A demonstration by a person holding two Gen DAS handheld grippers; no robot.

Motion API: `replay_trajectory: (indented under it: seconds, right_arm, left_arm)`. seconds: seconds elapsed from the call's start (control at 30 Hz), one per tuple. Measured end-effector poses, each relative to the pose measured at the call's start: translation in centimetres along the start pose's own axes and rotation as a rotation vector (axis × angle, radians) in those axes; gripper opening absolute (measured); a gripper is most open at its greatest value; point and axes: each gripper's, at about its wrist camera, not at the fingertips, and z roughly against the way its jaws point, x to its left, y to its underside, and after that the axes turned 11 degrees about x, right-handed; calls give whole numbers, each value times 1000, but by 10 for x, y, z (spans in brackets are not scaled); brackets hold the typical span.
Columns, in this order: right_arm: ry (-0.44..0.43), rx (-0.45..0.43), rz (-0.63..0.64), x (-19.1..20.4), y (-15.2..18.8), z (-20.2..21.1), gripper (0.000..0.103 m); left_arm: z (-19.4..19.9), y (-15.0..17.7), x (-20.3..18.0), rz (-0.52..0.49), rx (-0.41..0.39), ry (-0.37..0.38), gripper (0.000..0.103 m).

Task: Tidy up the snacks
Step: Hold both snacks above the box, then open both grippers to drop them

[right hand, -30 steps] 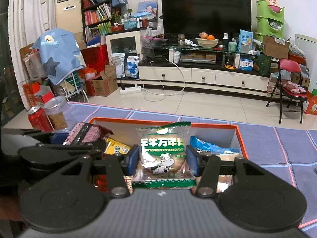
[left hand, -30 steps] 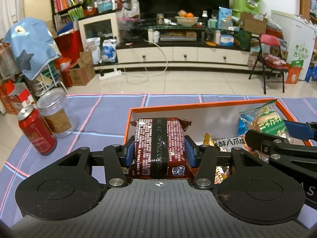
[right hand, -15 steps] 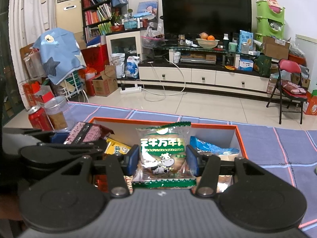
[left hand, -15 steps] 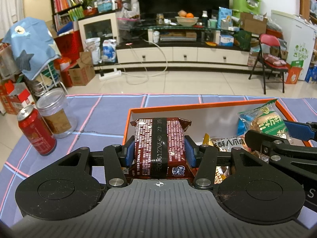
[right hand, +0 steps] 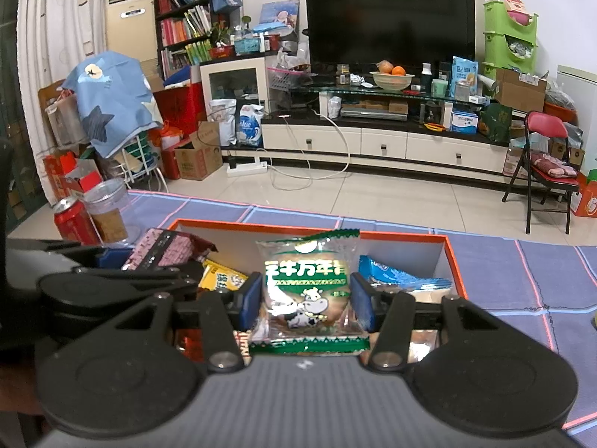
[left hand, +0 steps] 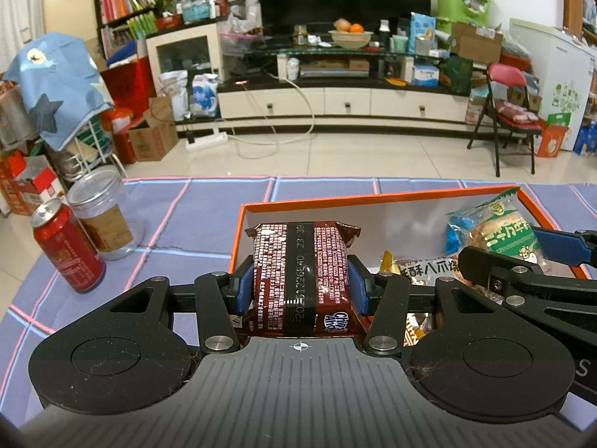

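Observation:
An orange-rimmed box [left hand: 373,198] with a white inside stands on the blue cloth and holds several snack packets. My left gripper [left hand: 300,284] is shut on a dark red cookie packet [left hand: 302,272], held upright over the box's left end. My right gripper [right hand: 306,300] is shut on a clear green-printed bun packet [right hand: 308,291] over the middle of the box [right hand: 453,257]. From the left wrist, the right gripper [left hand: 537,257] and its bun packet [left hand: 503,231] show at the right. From the right wrist, the cookie packet [right hand: 164,252] shows at the left.
A red can [left hand: 65,248] and a clear plastic jar [left hand: 102,212] stand on the cloth left of the box. Inside the box lie a yellow packet [right hand: 220,278], a blue packet [right hand: 399,274] and others. Beyond the table's far edge is tiled floor with a folding chair [right hand: 546,171].

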Motion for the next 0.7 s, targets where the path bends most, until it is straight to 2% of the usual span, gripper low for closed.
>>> replay_trajectory:
  seconds: [0.7]
  right_arm:
    - [1, 0, 2, 0, 0, 1, 54]
  left_arm:
    - [1, -1, -3, 0, 1, 0, 20]
